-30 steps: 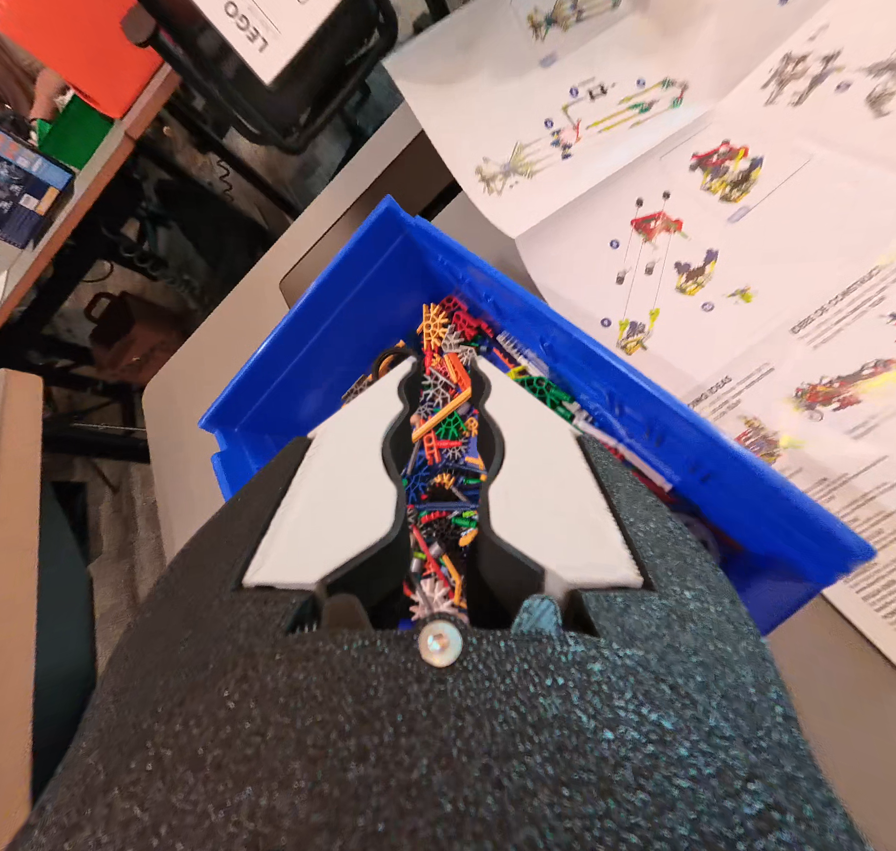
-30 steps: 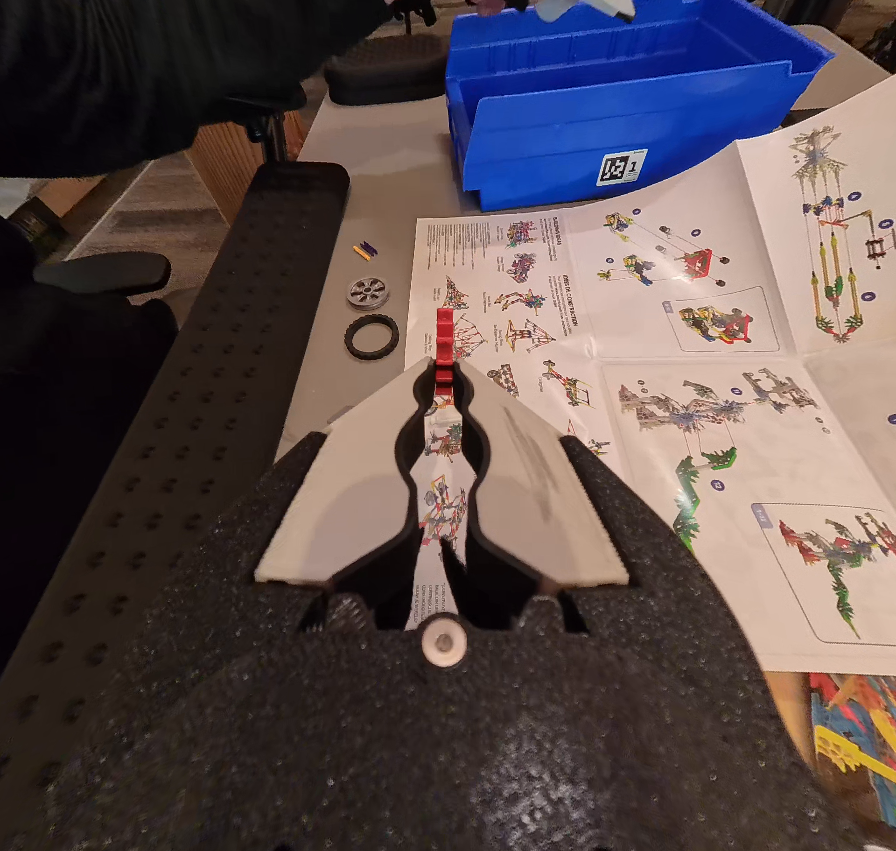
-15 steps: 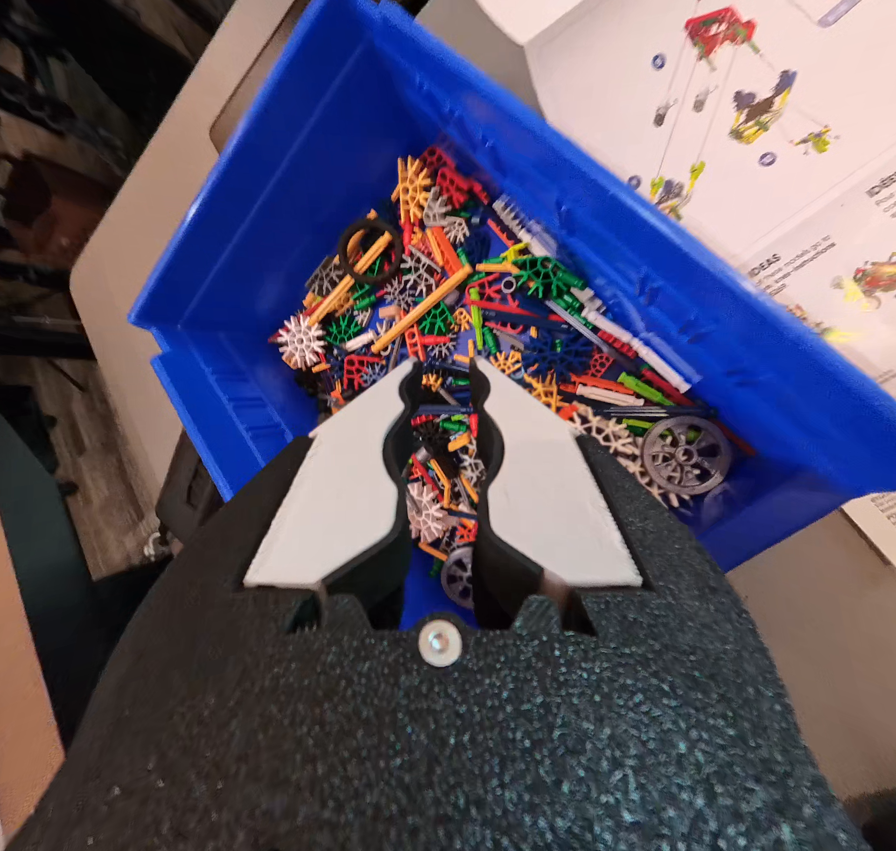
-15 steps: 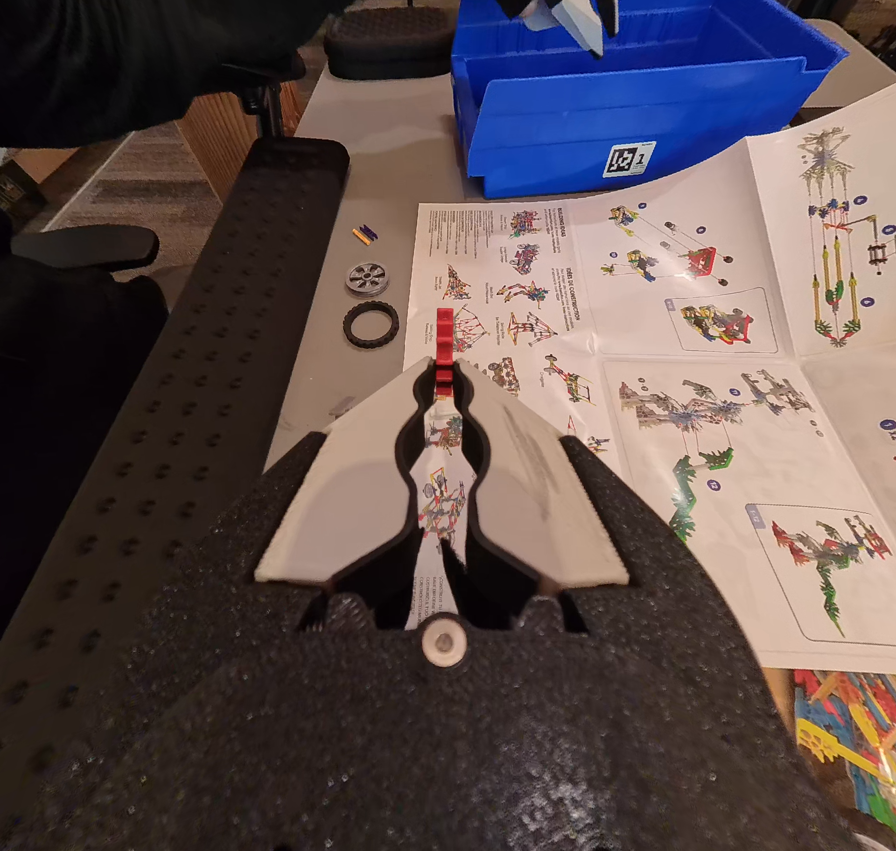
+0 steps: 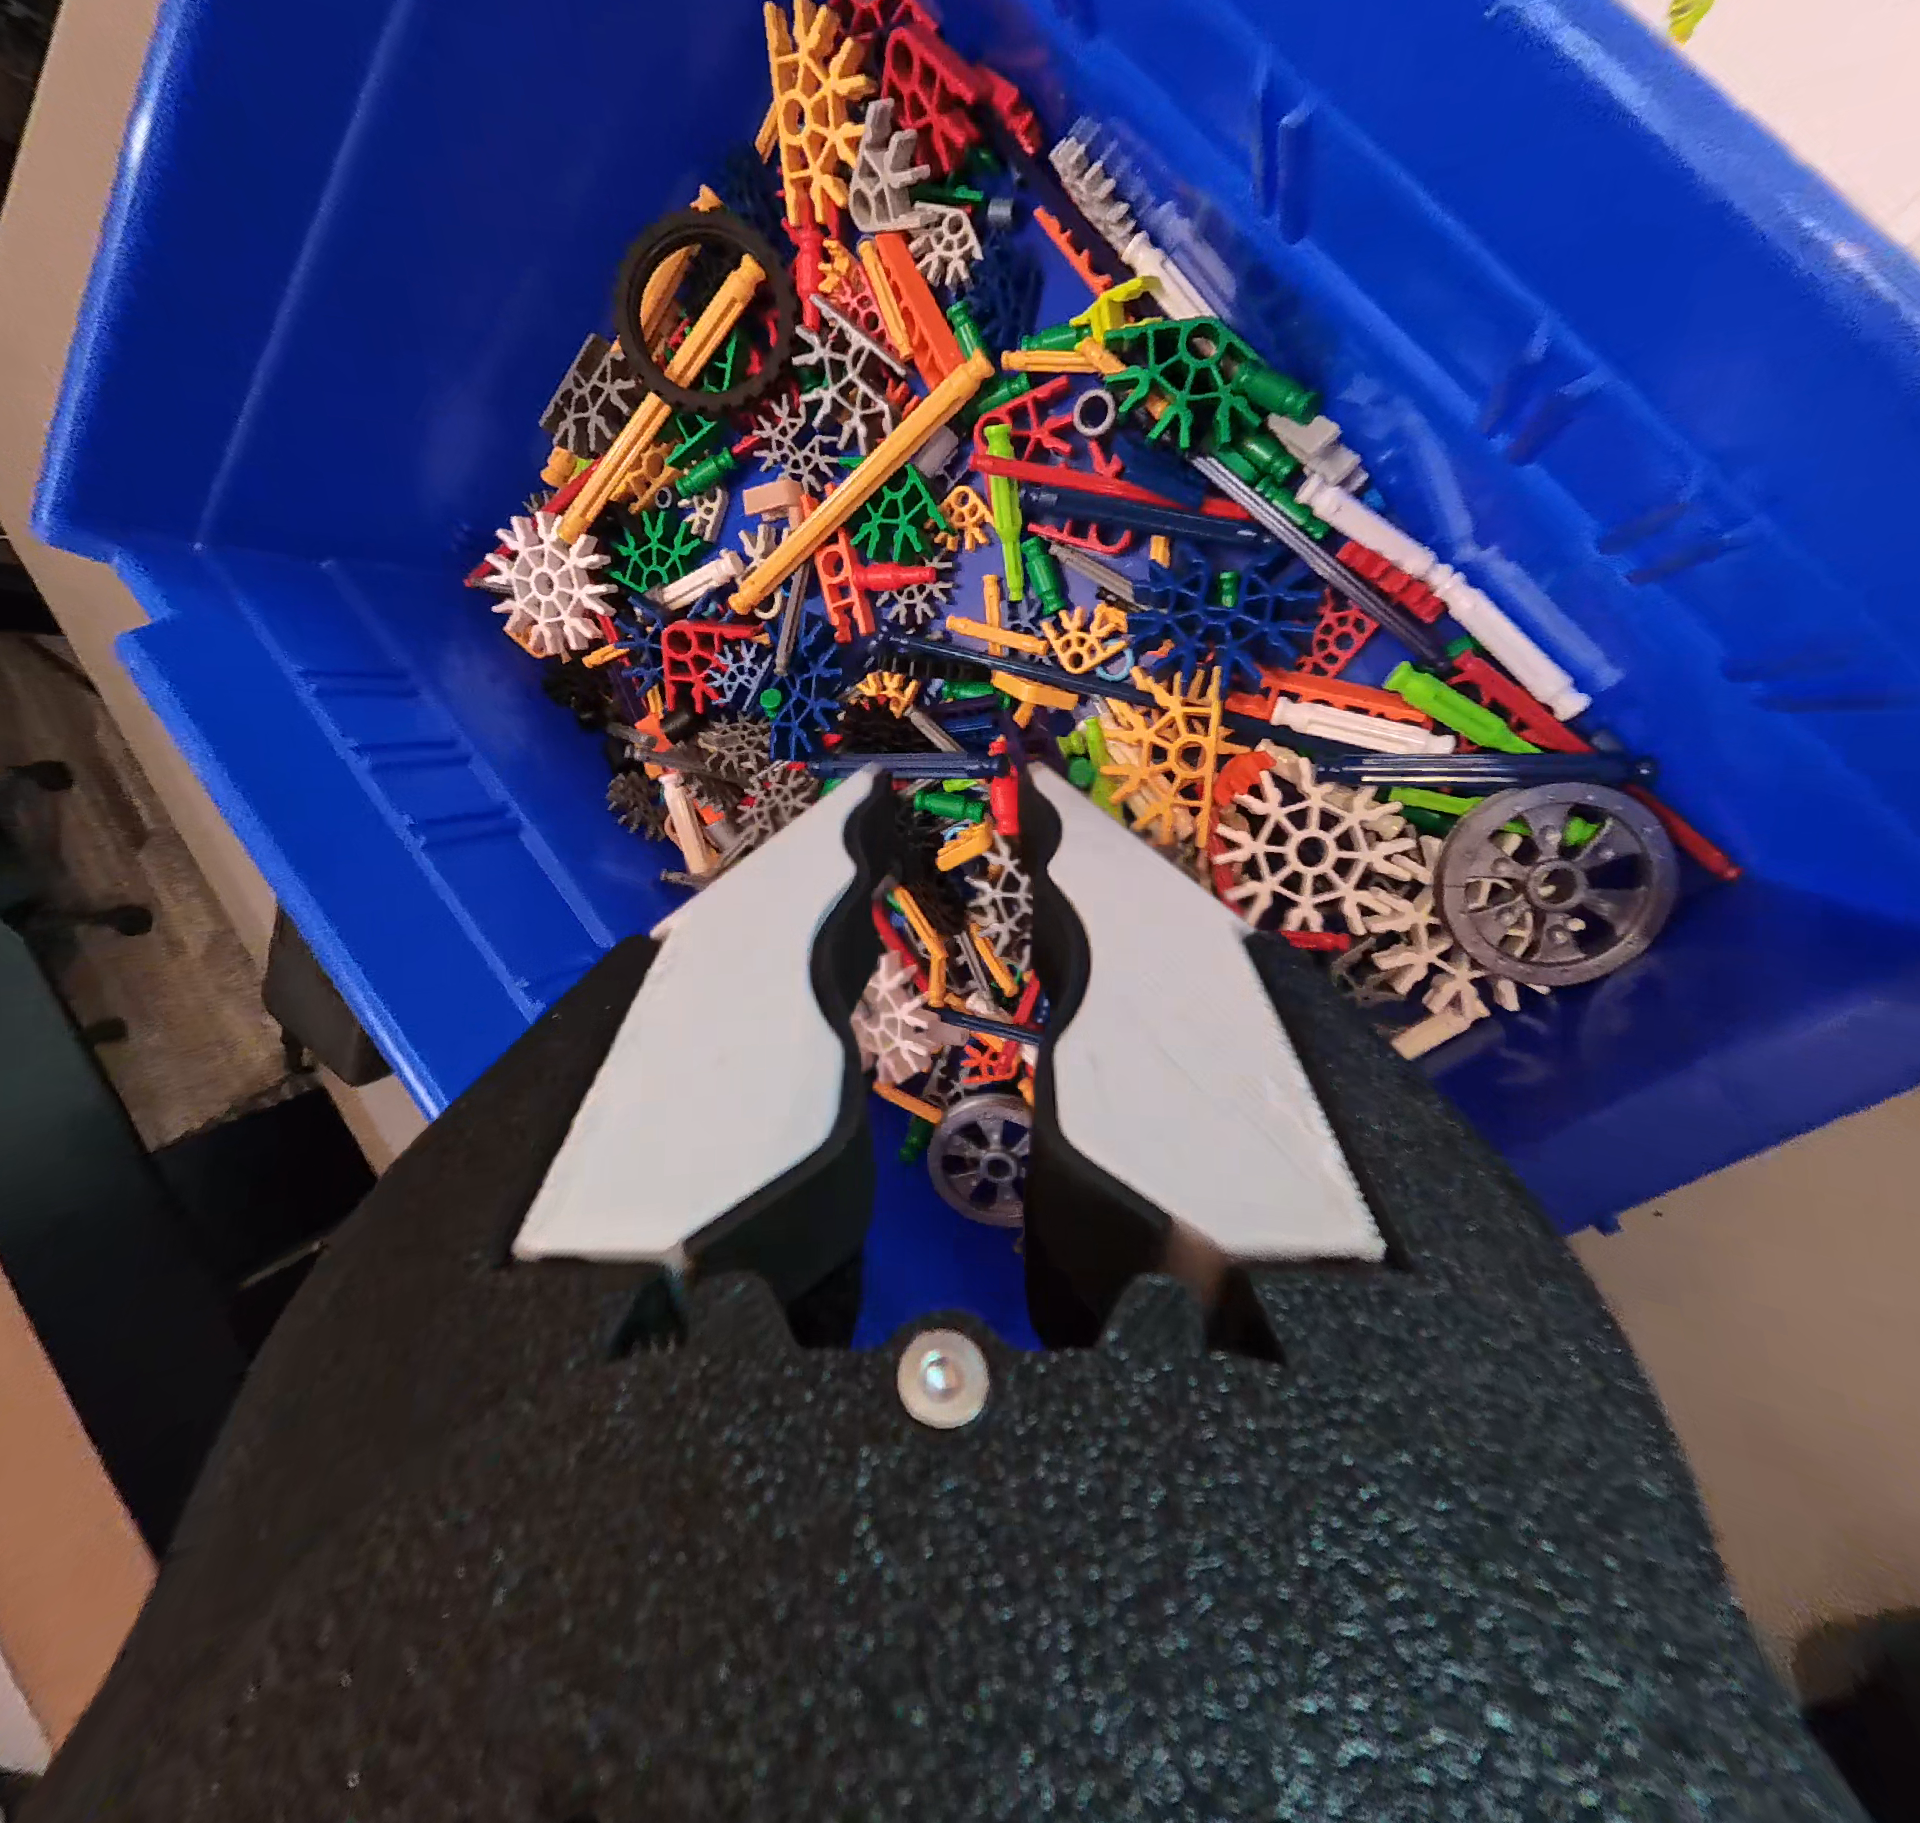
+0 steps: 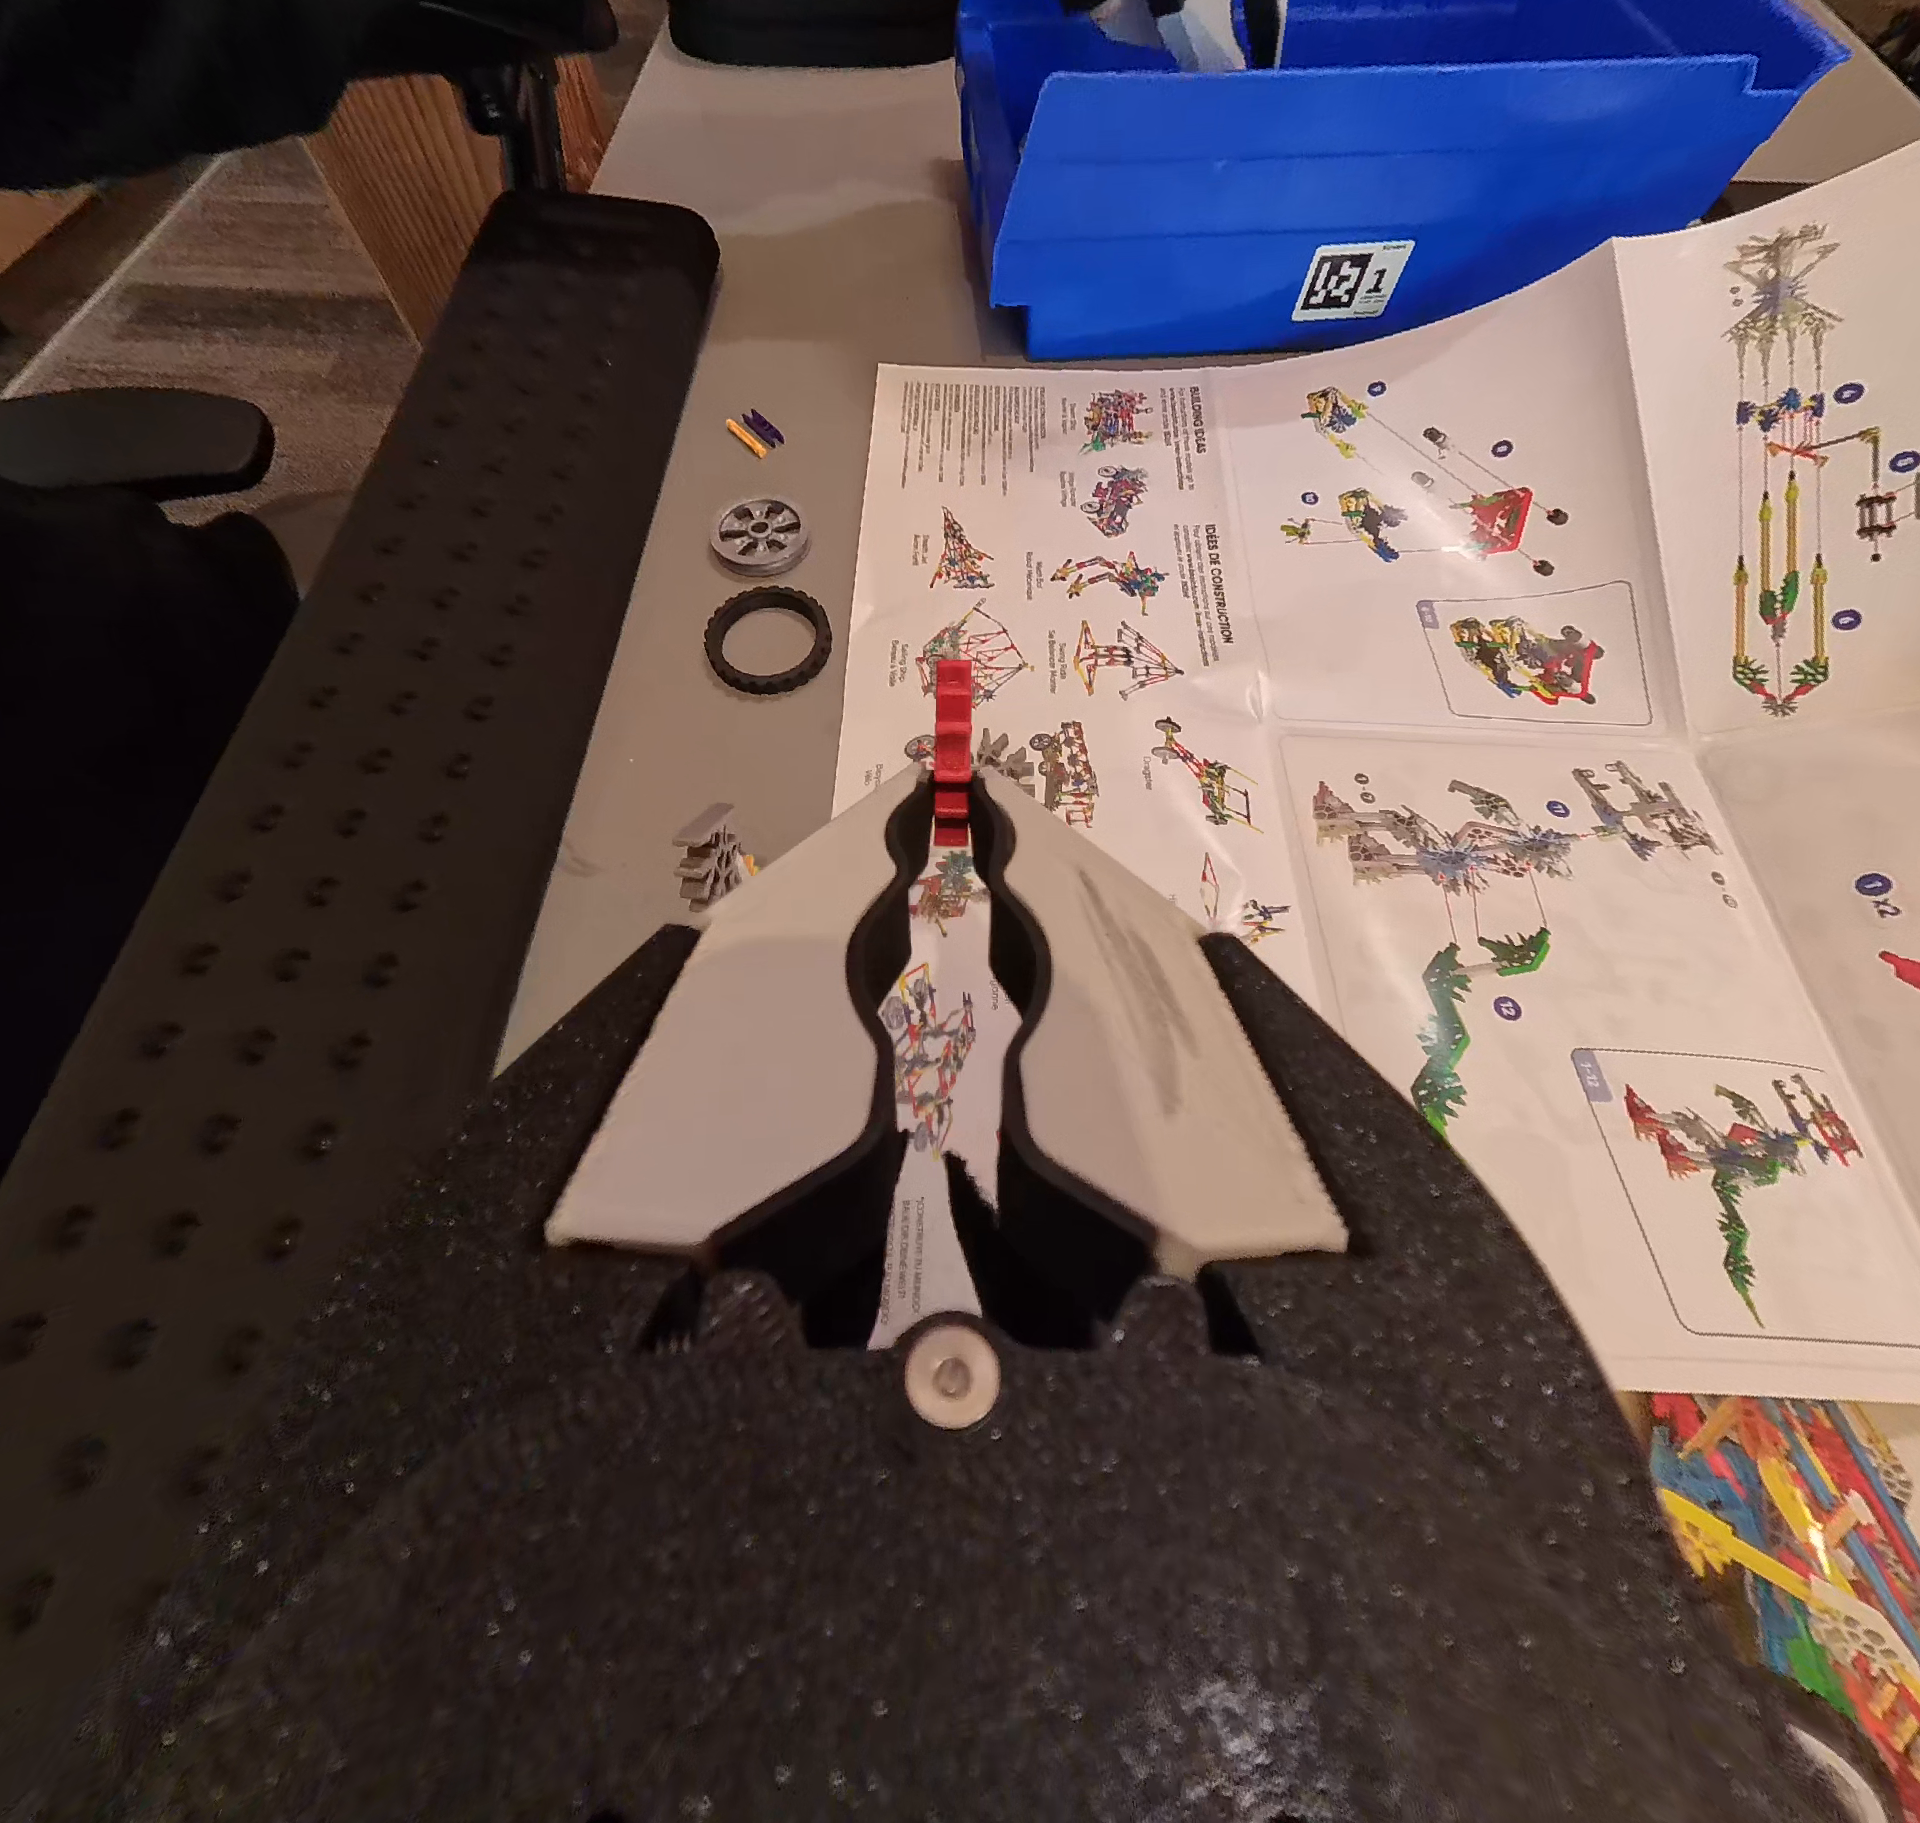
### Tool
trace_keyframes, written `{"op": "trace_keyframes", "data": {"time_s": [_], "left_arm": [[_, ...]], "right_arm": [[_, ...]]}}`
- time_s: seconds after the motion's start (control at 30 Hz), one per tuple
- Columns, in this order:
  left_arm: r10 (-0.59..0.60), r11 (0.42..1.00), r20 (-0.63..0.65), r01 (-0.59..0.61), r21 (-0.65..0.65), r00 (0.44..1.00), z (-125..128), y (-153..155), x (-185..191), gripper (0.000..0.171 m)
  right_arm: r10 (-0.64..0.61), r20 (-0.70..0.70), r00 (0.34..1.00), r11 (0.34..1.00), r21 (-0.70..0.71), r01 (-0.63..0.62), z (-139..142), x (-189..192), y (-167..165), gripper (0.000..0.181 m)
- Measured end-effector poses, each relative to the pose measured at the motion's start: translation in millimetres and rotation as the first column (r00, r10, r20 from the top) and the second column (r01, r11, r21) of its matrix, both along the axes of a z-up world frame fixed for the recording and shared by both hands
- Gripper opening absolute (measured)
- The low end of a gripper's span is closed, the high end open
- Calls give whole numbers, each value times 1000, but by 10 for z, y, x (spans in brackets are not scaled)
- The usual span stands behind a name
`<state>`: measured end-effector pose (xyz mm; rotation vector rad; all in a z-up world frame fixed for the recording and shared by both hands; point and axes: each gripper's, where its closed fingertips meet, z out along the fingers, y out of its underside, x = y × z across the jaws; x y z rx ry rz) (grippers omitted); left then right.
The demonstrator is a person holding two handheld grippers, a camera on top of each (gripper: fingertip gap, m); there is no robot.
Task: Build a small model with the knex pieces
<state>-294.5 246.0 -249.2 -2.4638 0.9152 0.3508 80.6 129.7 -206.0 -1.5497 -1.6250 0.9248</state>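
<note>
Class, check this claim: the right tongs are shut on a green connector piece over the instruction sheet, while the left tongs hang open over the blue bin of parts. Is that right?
One detail is wrong: the connector piece pinched by the right tongs is red, not green, as the right wrist view shows. The rest stands: it is over the instruction sheet, and the left tongs hang open over the blue bin.
</note>
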Motion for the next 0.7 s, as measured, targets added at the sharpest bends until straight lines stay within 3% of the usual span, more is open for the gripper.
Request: {"op": "trace_keyframes", "data": {"time_s": [0.4,0.7], "left_arm": [[-28,999,15,27,36,999,-4,75,91,27],[-24,999,26,23,29,999,-82,117,107,28]], "right_arm": [[15,124,992,996,90,-27,-144,104,25,6],[147,378,914,962,162,-221,-549,378,-143,5]]}}
